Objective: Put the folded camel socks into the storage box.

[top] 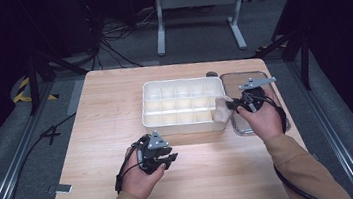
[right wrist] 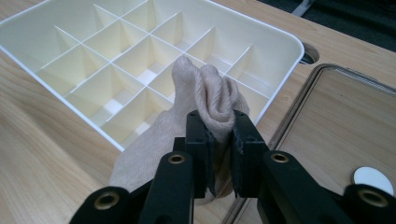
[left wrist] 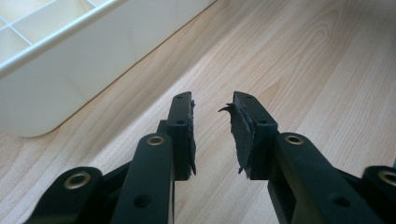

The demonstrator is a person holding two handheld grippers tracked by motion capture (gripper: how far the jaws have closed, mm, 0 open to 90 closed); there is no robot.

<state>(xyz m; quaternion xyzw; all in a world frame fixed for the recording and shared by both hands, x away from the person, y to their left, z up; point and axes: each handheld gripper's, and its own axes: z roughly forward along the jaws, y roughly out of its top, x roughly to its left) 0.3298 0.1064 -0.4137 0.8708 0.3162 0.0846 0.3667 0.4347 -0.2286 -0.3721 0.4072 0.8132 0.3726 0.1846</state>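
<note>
Right hand-held gripper (right wrist: 219,135), centre-right in the high view, clenches a beige knitted sock (right wrist: 205,100) over the white plastic compartment tray's (top: 152,113) corner; left hand-held gripper (left wrist: 212,109) hovers released, lower centre.

I see grey metal stand legs (top: 199,19) beyond desk (top: 110,112), black cables (top: 112,36) on floor, yellow-black tape (top: 25,91) left.

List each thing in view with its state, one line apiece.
Left gripper: open, empty, over the table.
Right gripper: shut on the beige sock.
Beige sock: bunched, held up at the organizer's corner.
White divided organizer: compartments empty.
Clear tray: lying flat beside the organizer.
</note>
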